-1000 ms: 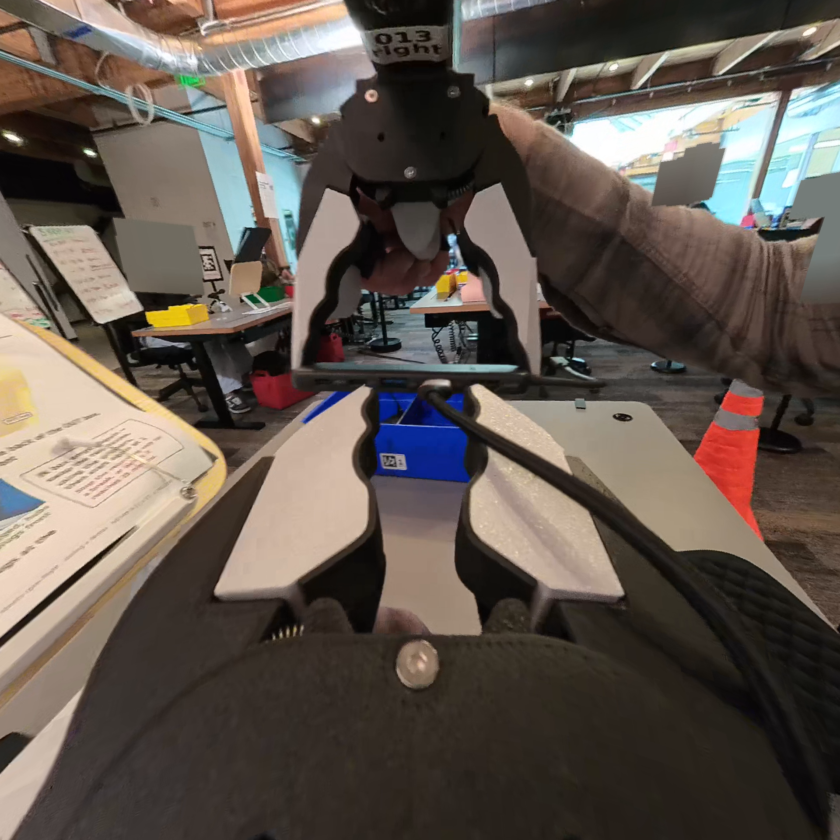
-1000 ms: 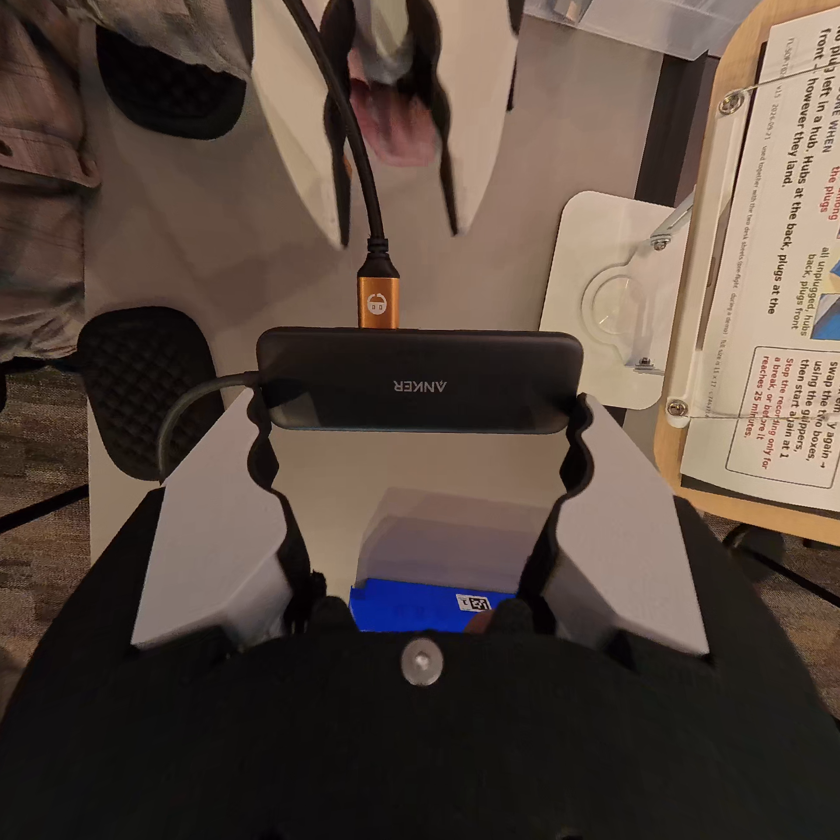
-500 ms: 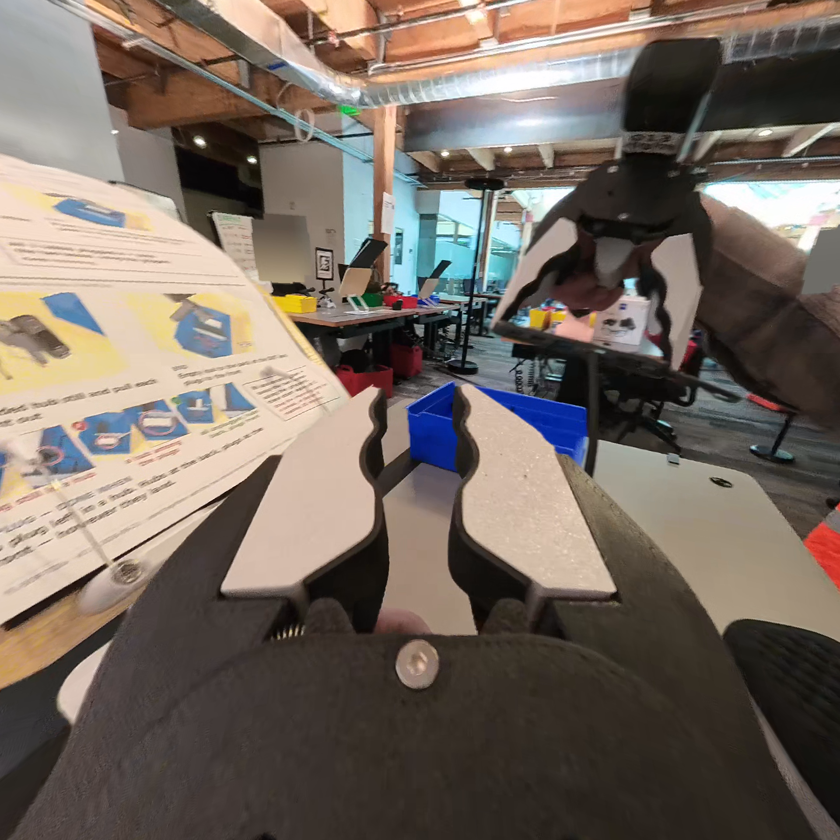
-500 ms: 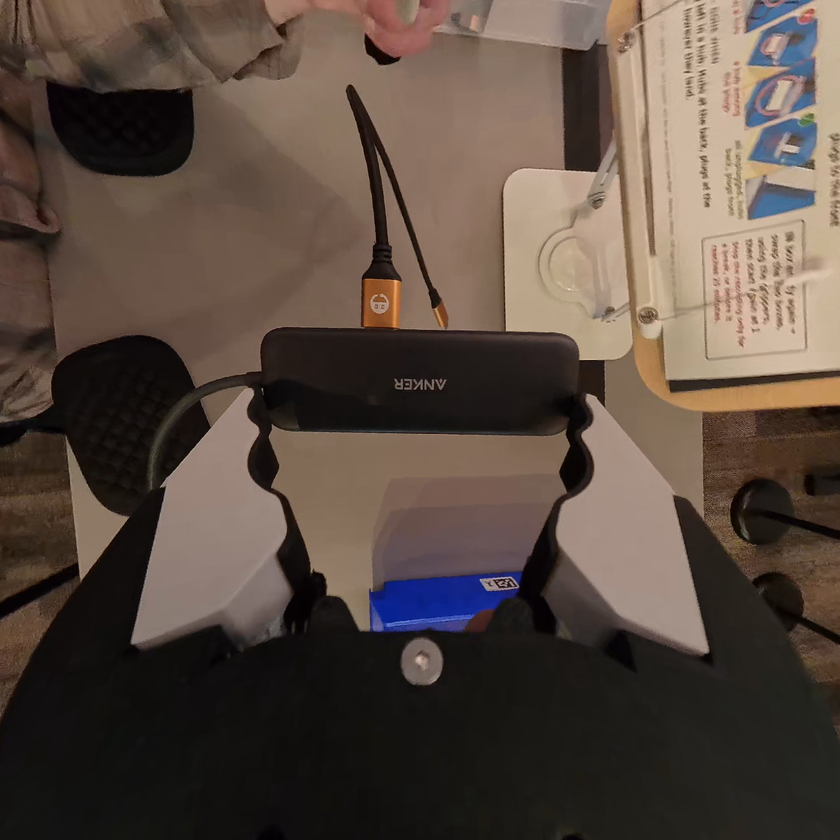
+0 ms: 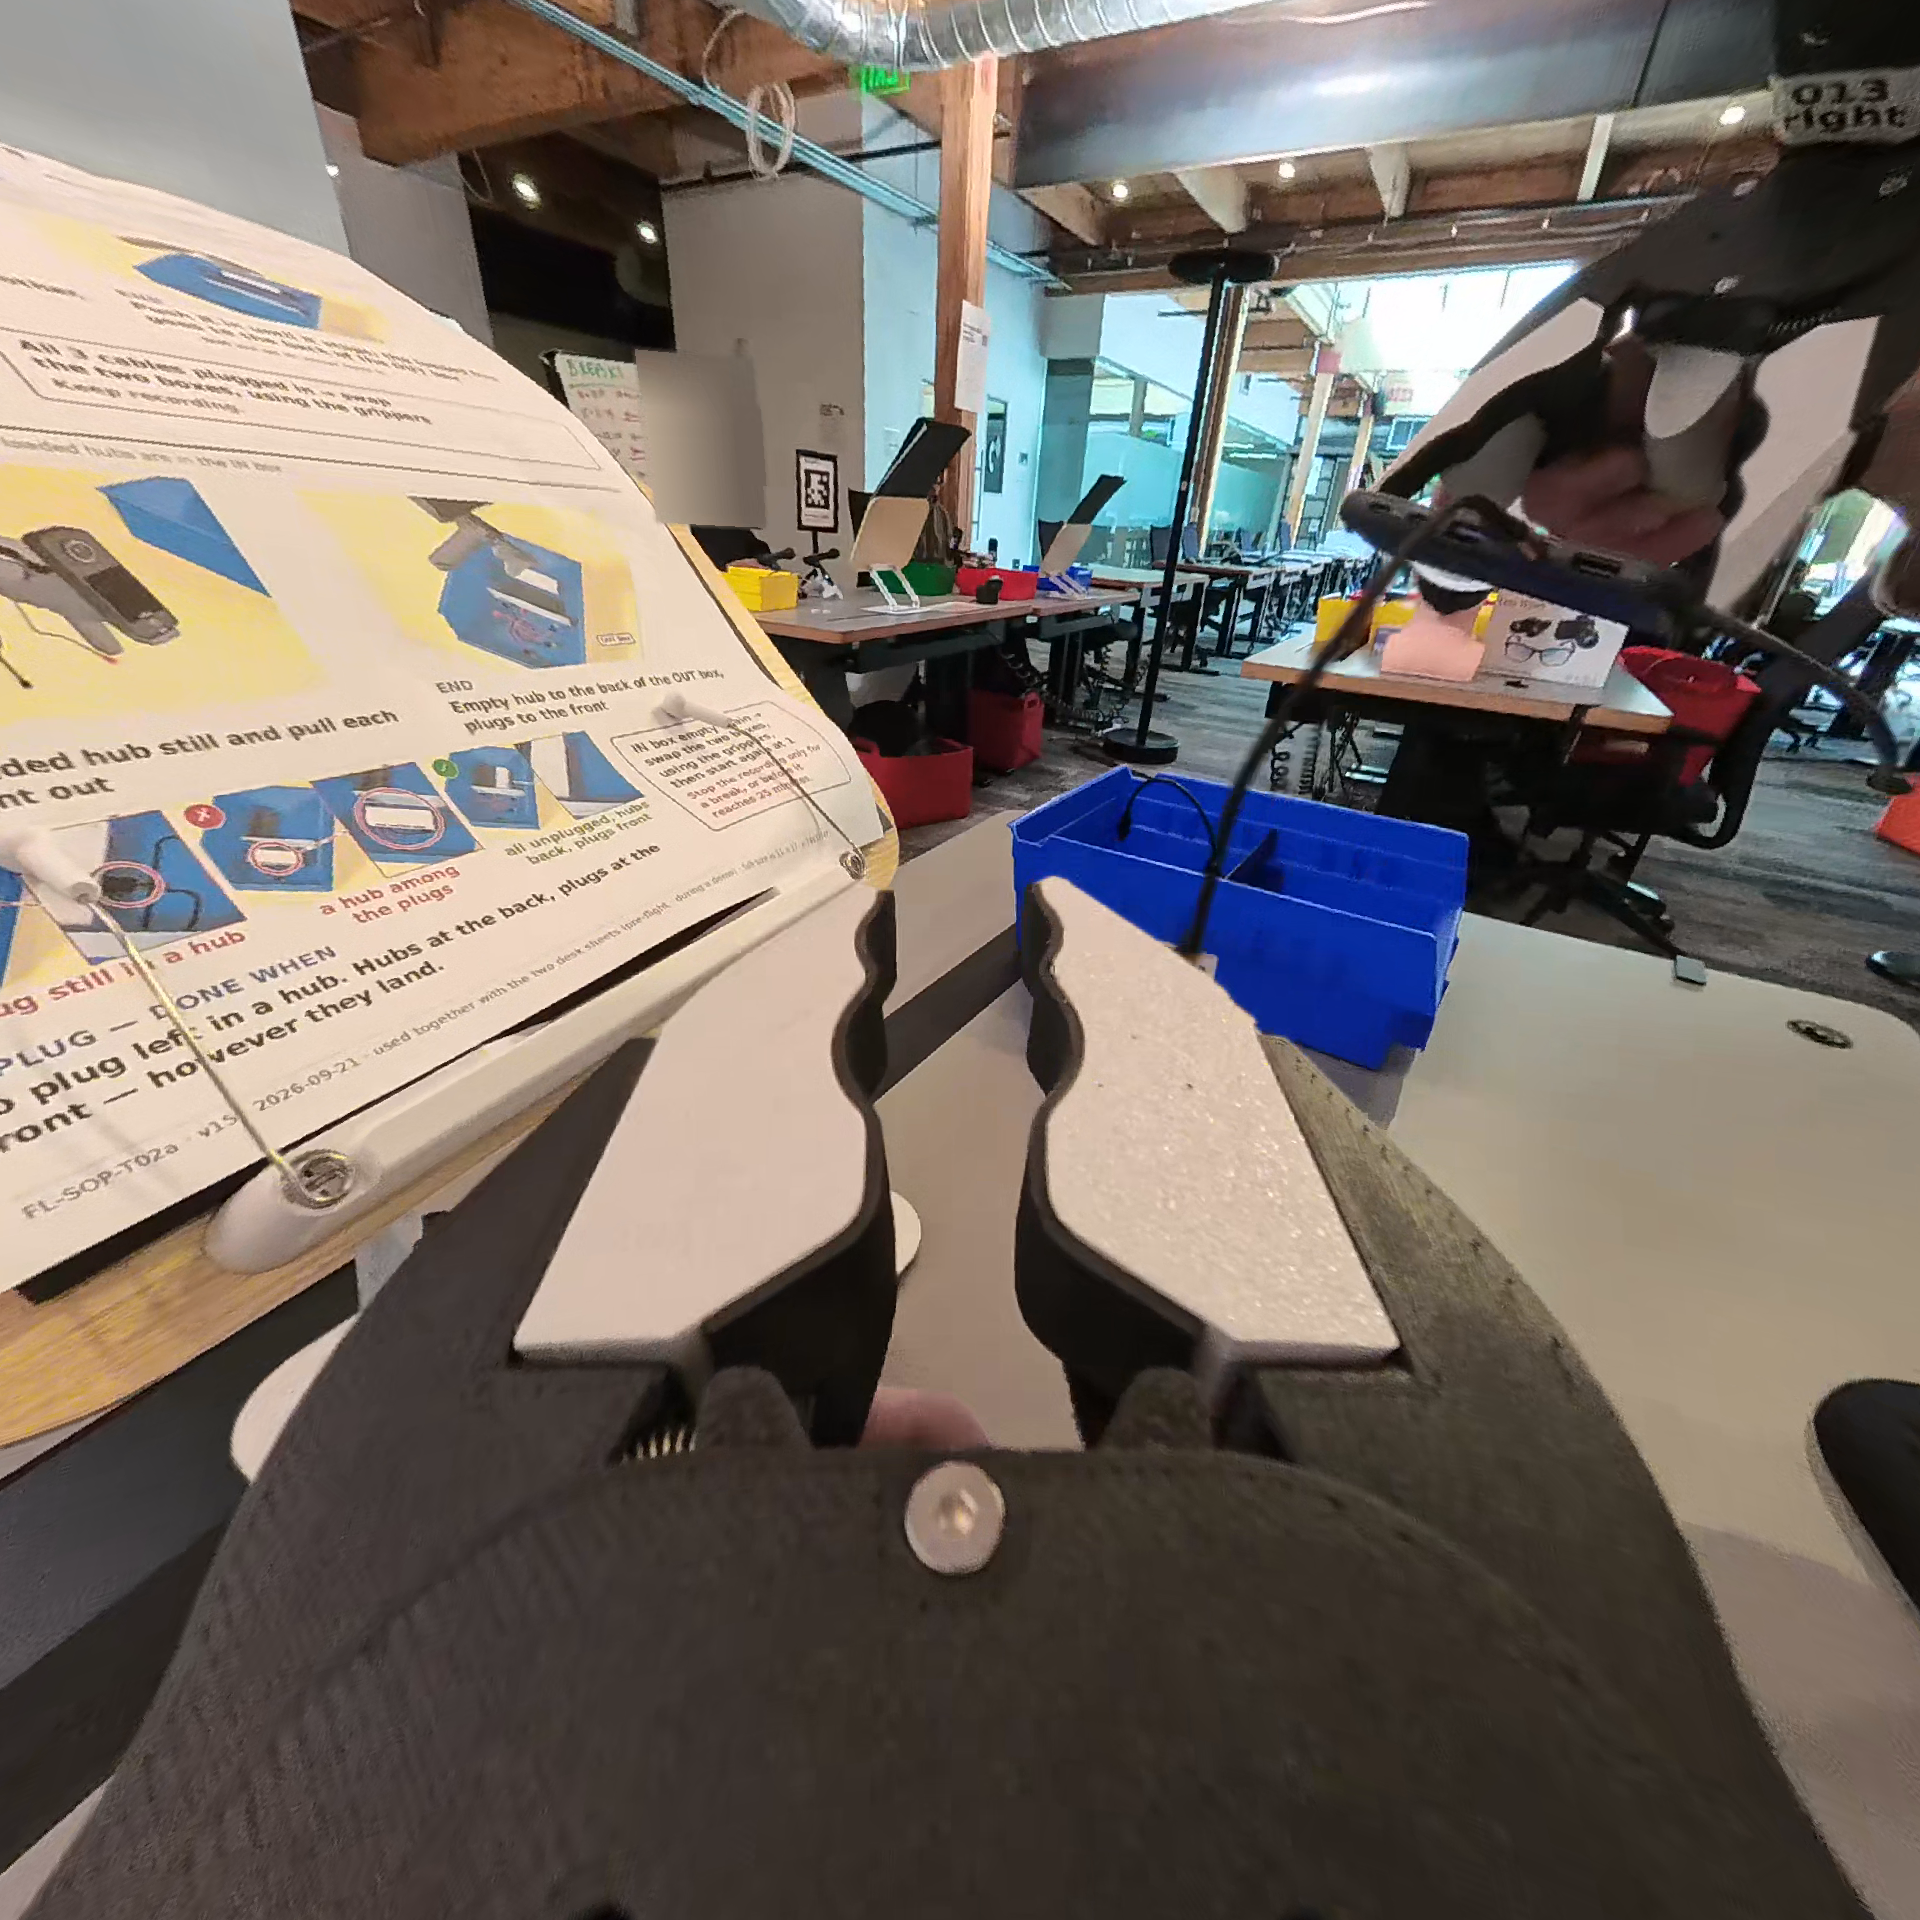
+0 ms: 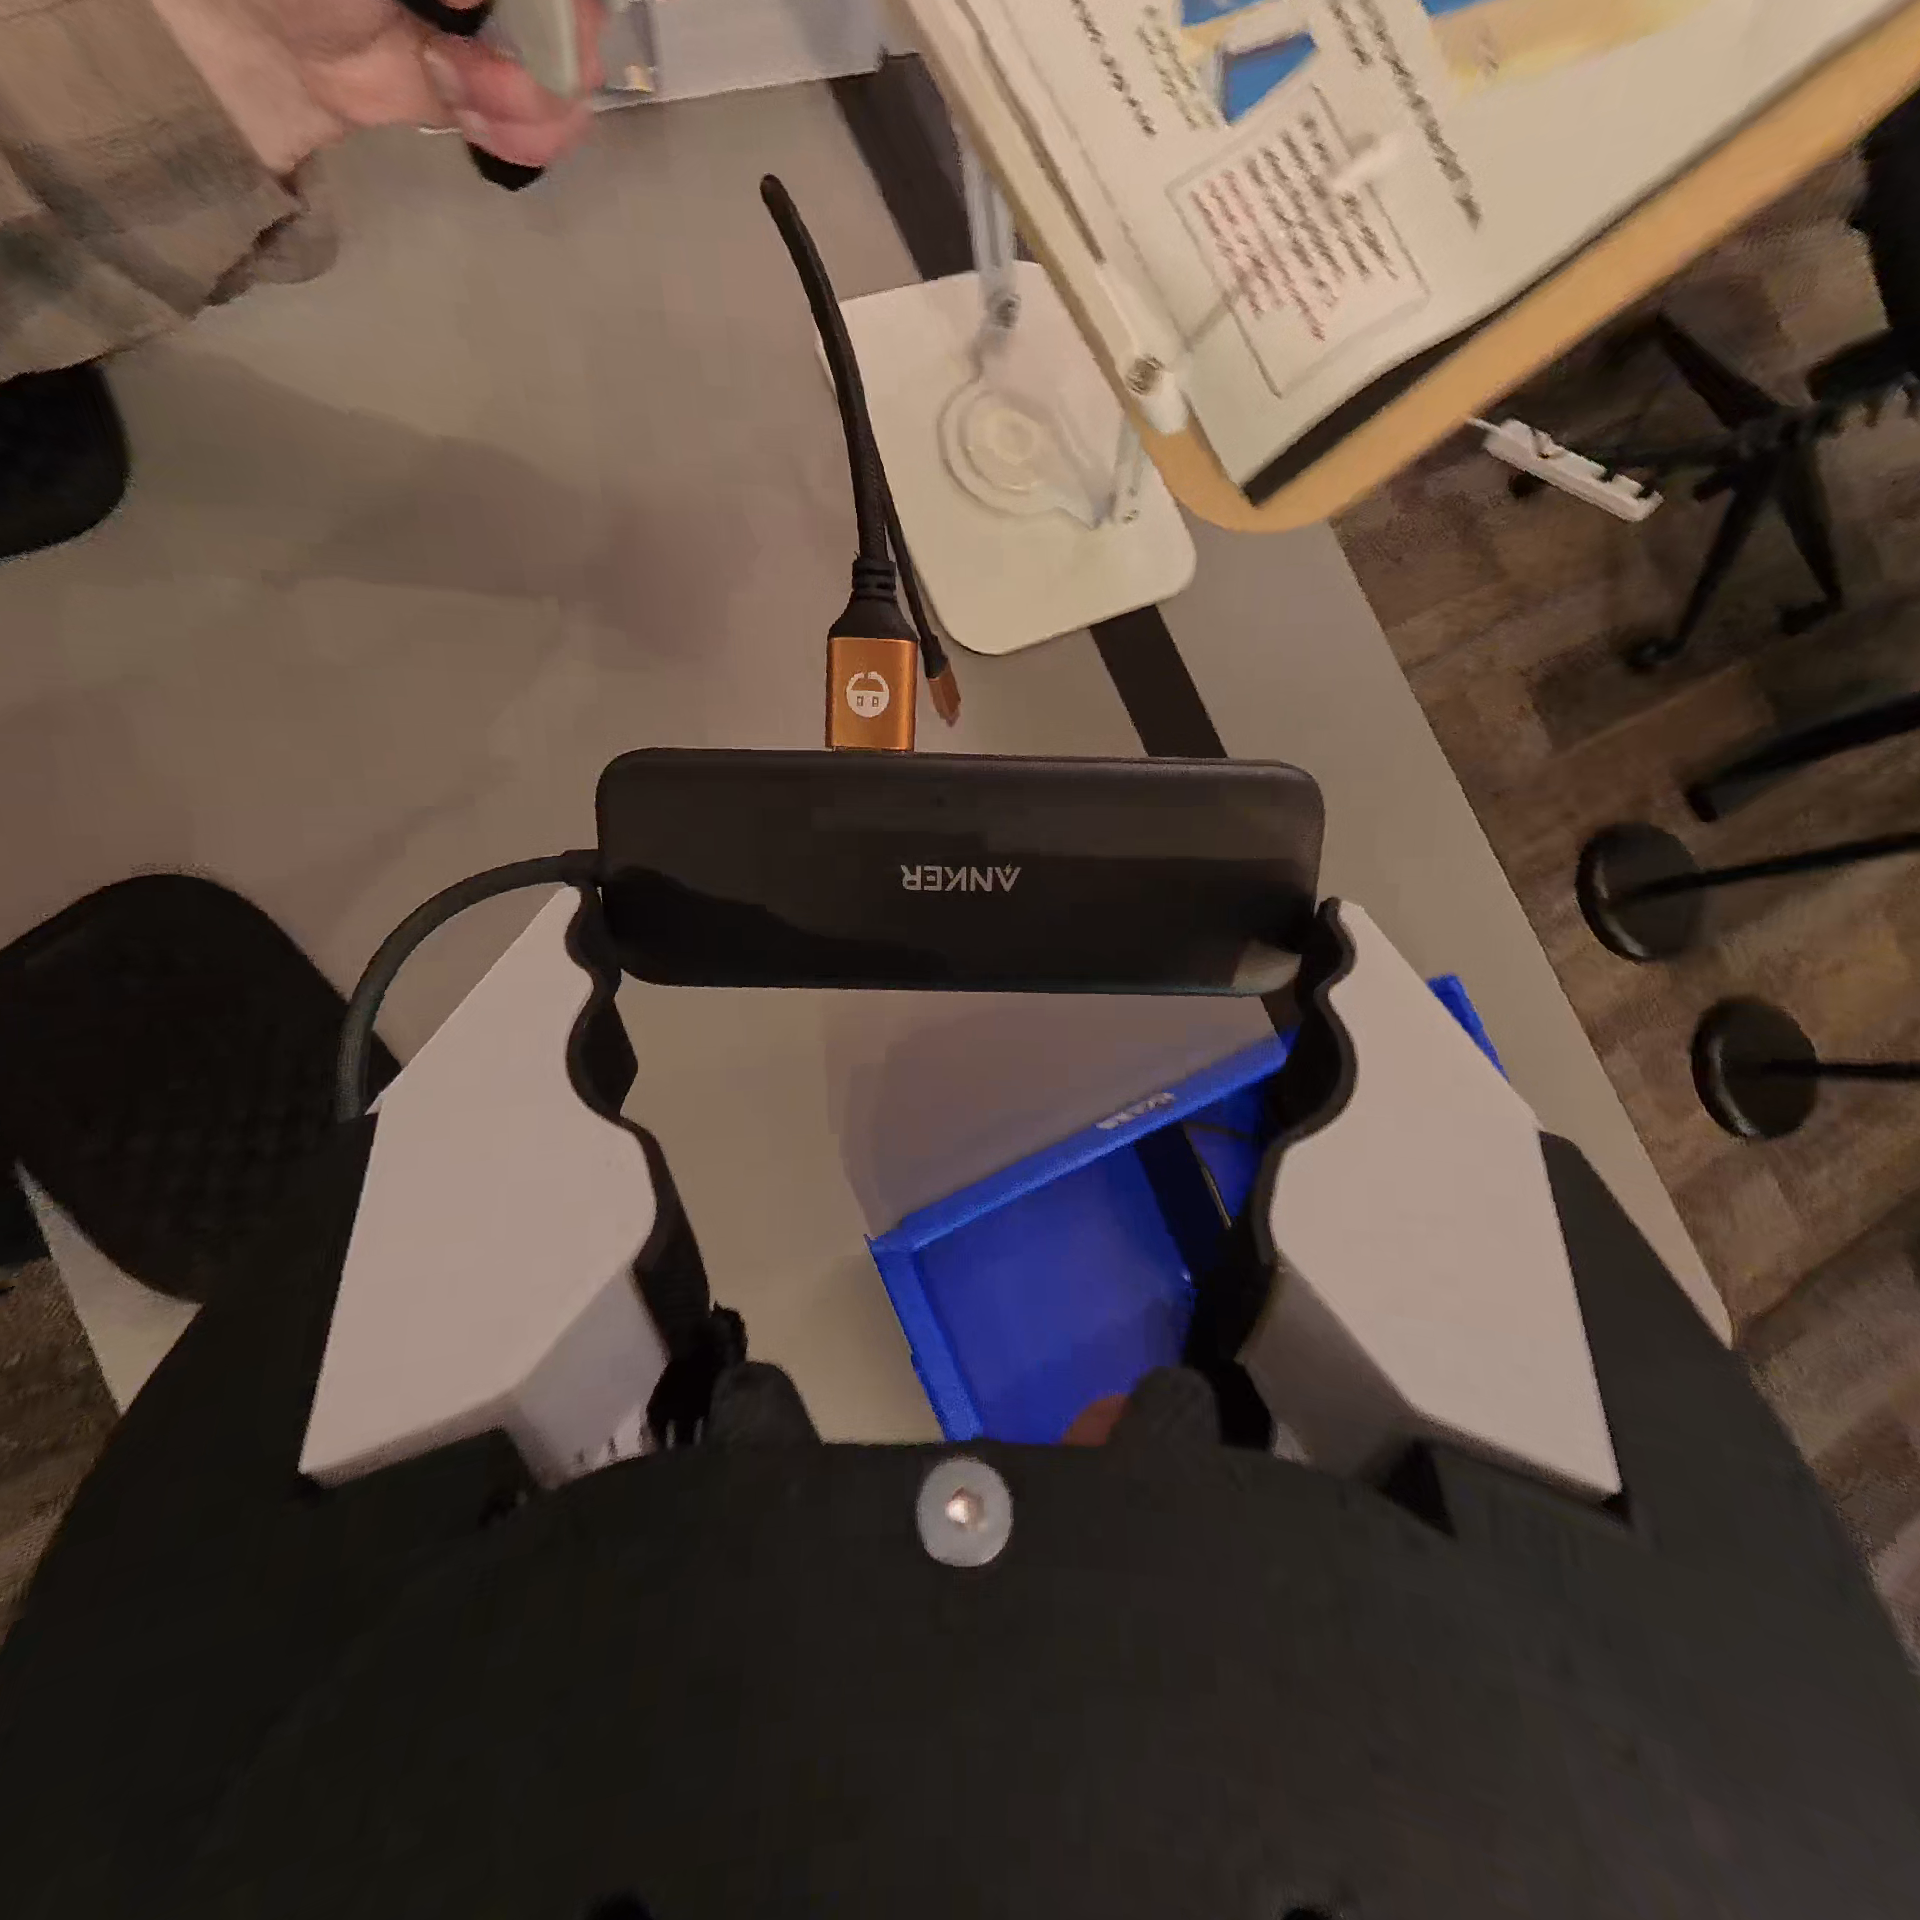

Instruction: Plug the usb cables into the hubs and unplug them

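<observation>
My right gripper (image 6: 961, 920) is shut on the two short ends of a black hub (image 6: 961, 873) and holds it in the air over the grey table. A black braided cable's orange plug (image 6: 871, 691) sits in the hub's far edge. The cable's small other end (image 6: 943, 696) dangles beside it. My left gripper (image 5: 956, 909) is low over the table, its jaws nearly together with nothing between them. In the left wrist view the right gripper (image 5: 1558, 540) holds the hub (image 5: 1496, 545) up at the right, with the cable (image 5: 1268, 727) hanging down from it.
A blue bin (image 5: 1330, 914) with a divider and a thin black cable (image 5: 1174, 800) stands on the table (image 5: 1610, 1195), also below the hub (image 6: 1039, 1278). An instruction board (image 5: 312, 727) on a white stand base (image 6: 1018, 468) fills the left. A black mesh pad (image 6: 156, 1081) lies near.
My left gripper has let go of the cable at the hub and drawn back and to the left. The right gripper has lifted and turned the hub, and the cable now dangles free.
</observation>
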{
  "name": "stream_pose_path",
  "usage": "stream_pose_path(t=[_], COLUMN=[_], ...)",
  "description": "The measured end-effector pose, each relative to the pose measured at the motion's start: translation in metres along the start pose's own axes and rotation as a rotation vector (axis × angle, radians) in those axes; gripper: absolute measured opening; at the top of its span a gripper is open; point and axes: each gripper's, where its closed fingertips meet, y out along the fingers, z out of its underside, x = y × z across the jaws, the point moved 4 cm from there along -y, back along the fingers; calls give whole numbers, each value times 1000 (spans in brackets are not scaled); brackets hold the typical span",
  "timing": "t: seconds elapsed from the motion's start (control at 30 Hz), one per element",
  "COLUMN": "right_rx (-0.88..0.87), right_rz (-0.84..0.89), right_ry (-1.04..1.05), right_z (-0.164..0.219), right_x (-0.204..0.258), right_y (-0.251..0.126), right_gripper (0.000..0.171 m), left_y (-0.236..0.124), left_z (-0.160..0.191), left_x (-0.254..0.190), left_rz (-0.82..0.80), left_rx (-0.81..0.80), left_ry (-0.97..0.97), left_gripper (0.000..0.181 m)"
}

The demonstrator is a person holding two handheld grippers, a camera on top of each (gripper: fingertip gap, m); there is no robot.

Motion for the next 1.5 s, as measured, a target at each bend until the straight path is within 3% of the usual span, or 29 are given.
stream_pose_path(t=[0.57,0.77,1.03,1.37,1.5], right_rx=[-39,-198,-322,-509,-518], right_rz=[534,780,1165,1148,1158], right_ry=[351,485,507,652,744], right_z=[98,113,134,135,153], right_x=[-113,-157,-186,-161,-161], right_y=[-48,-73,-71,-62,-49], right_gripper=[128,128,129,128,128], left_y=[10,8,5,2,3], left_z=[20,23,25,28,29], left_x=[7,15,23,32,31], left_rz=[-27,-32,-51,-61,-63], left_rx=[36,27,12,0,3], left_ry=[-28,-59,-83,-123,-122], left_gripper=[21,21,21,21,21])
